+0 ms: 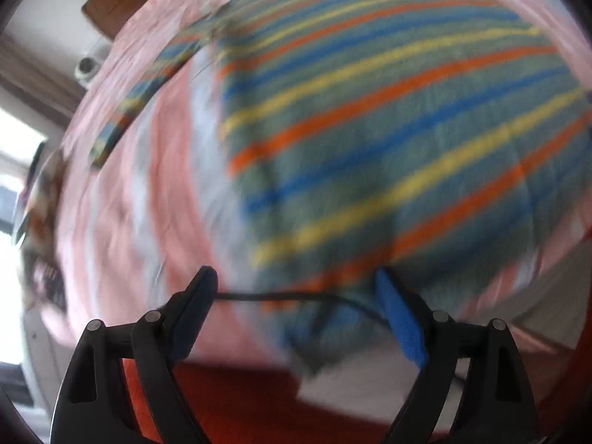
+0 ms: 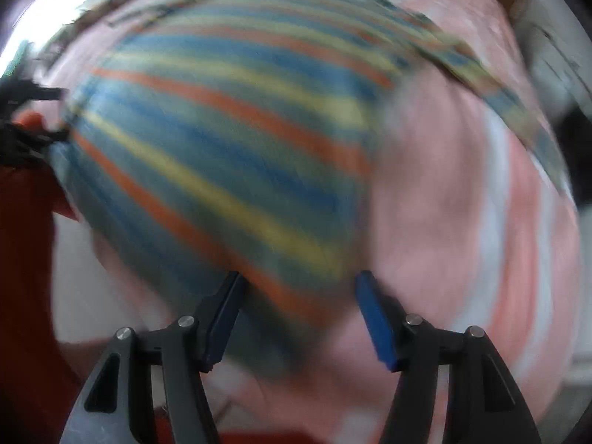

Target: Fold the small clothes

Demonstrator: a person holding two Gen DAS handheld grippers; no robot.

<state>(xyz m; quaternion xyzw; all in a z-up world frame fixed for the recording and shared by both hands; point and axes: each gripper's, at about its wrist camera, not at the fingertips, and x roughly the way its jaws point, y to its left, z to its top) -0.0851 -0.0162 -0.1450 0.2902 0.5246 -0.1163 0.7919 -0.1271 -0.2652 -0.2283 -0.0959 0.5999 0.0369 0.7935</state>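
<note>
Striped shirt [image 1: 388, 118] lies flat on pink sheet [image 1: 122, 203] w/ both grippers, left [image 1: 296, 285] & right [image 2: 298, 288], jaws apart, holding nothing, prob. lining up a fold.

Daylit, heavy motion blur, fisheye-warped edges

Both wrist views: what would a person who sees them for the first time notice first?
The striped garment, with blue, yellow and orange bands, fills the middle of both views and lies spread on a pink and white sheet. At the bottom of each view a tool stands open with nothing between its blue pads: the left tool over the garment's near edge, the right tool likewise. Both pictures are blurred.
</note>
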